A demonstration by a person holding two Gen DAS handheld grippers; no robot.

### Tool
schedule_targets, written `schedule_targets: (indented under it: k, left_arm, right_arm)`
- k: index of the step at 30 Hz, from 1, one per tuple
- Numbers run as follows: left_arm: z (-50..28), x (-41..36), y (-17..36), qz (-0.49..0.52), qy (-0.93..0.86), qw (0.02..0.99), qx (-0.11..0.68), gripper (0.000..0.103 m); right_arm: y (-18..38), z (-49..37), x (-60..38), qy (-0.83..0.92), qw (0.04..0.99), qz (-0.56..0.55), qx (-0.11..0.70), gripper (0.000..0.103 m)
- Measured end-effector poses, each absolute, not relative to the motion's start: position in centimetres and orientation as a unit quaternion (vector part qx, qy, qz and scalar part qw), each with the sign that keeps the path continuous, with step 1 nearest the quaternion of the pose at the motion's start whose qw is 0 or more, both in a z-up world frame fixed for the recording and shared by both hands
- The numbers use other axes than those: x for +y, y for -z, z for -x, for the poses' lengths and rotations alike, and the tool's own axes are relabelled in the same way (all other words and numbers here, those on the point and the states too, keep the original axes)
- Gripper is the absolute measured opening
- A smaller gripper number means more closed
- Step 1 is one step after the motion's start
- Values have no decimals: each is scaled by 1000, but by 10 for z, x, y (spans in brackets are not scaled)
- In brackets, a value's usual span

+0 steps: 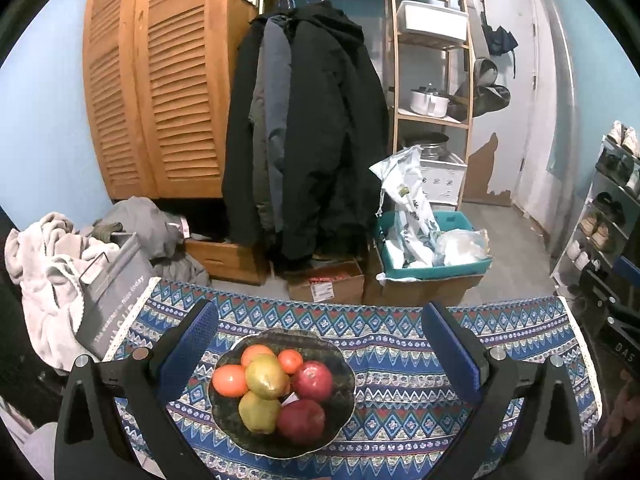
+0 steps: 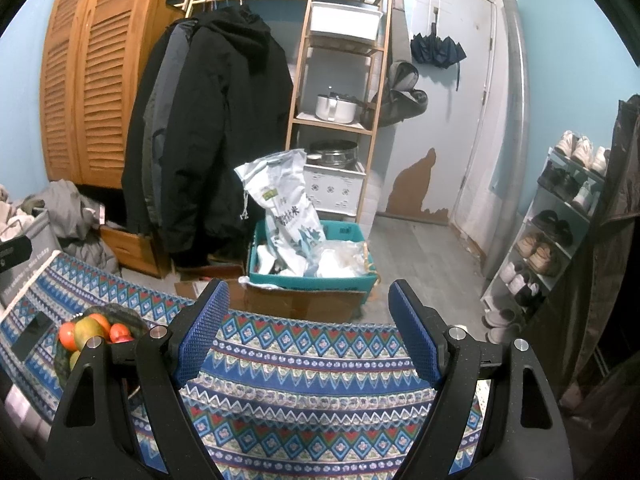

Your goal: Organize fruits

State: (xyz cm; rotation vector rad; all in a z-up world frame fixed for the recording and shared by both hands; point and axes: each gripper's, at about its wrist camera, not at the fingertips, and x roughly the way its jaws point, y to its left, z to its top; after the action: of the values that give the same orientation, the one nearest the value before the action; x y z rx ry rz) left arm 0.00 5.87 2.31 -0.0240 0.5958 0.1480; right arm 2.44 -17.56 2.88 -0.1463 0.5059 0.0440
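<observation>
A dark scalloped bowl [image 1: 340,364] sits on the patterned blue tablecloth [image 1: 400,360]. It holds several fruits: two red apples [image 1: 313,380], two yellow-green mangoes [image 1: 266,376] and three oranges [image 1: 229,380]. My left gripper [image 1: 320,340] is open and empty, with its fingers either side of the bowl, above it. My right gripper [image 2: 308,332] is open and empty over bare tablecloth [image 2: 304,360], to the right of the bowl [image 2: 128,320], which is half hidden behind its left finger.
A black flat object [image 2: 32,336] lies on the cloth left of the bowl. Beyond the table's far edge stand cardboard boxes, a teal bin [image 1: 436,268] with bags, hanging coats [image 1: 304,128], a shelf rack and a shoe rack [image 2: 560,224].
</observation>
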Motion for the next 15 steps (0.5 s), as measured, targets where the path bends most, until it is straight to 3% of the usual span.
schedule_targets:
  k: [15]
  left_arm:
    - [3,58,-28,7,-80,957,280,102]
  right_arm:
    - [-26,-23,-179,-20,965,74,251,81]
